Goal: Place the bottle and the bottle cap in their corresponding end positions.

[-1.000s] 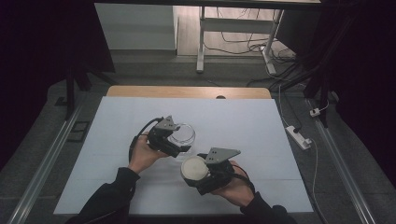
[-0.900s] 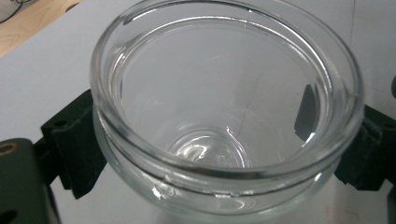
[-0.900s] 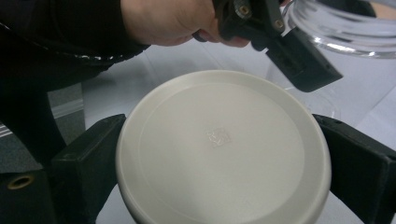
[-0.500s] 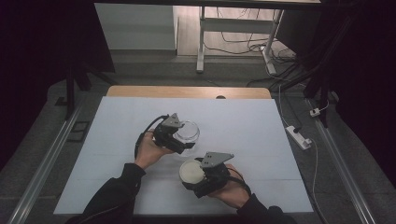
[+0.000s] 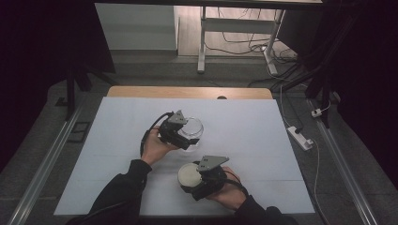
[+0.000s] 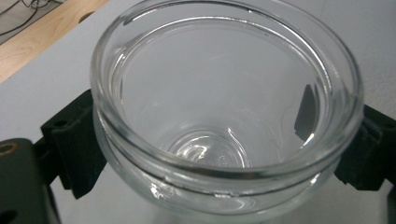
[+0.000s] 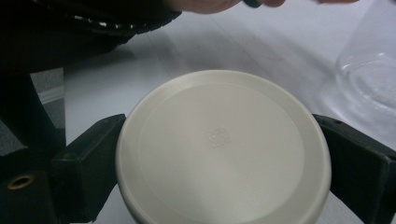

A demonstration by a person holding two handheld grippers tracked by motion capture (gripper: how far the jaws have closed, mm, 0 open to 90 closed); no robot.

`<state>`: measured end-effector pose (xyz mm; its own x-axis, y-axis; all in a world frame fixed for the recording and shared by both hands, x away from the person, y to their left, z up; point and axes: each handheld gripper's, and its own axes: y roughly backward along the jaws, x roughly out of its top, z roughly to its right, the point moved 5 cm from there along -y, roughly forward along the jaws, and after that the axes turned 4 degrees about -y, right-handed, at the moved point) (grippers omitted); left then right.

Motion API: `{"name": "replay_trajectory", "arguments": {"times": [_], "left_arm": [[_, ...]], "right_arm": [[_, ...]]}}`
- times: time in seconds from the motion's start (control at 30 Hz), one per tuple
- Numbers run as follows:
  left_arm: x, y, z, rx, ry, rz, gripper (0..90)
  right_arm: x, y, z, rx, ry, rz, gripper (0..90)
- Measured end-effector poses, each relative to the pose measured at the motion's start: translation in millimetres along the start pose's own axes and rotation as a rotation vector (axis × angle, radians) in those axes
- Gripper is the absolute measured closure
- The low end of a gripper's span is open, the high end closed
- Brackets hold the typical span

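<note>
An empty clear glass jar (image 5: pixel 191 132) stands near the middle of the white table, and my left gripper (image 5: pixel 184 136) is shut on it. In the left gripper view the jar (image 6: pixel 224 107) has its mouth open toward the camera, with a black jaw pressed against each side below the rim. A round cream lid (image 5: pixel 189 175) sits in my right gripper (image 5: pixel 193 178), nearer the front edge. In the right gripper view the lid (image 7: pixel 222 149) is clamped flat between both jaws, and the jar (image 7: pixel 369 70) shows at the right edge.
The white table (image 5: pixel 263 140) has a wooden strip (image 5: pixel 187 92) along its far edge. A white power strip (image 5: pixel 300 137) lies on the floor off the right side. Metal rails run along both sides of the table. A table frame and cables stand beyond.
My left gripper carried the jar slightly farther up the table. My right gripper drew the lid back toward the front edge, so the two have moved apart.
</note>
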<state>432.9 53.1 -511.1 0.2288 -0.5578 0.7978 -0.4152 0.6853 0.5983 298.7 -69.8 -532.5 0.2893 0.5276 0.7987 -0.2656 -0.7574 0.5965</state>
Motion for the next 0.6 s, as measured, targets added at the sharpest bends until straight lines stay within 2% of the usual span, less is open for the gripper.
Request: {"name": "replay_trajectory", "arguments": {"times": [0.6], "left_arm": [[-4.6,-14.5,-21.3,0.044,0.039,-0.016,7.3]], "right_arm": [[-11.7,-16.9,10.2,-0.021,-0.001,-0.034,7.6]]}}
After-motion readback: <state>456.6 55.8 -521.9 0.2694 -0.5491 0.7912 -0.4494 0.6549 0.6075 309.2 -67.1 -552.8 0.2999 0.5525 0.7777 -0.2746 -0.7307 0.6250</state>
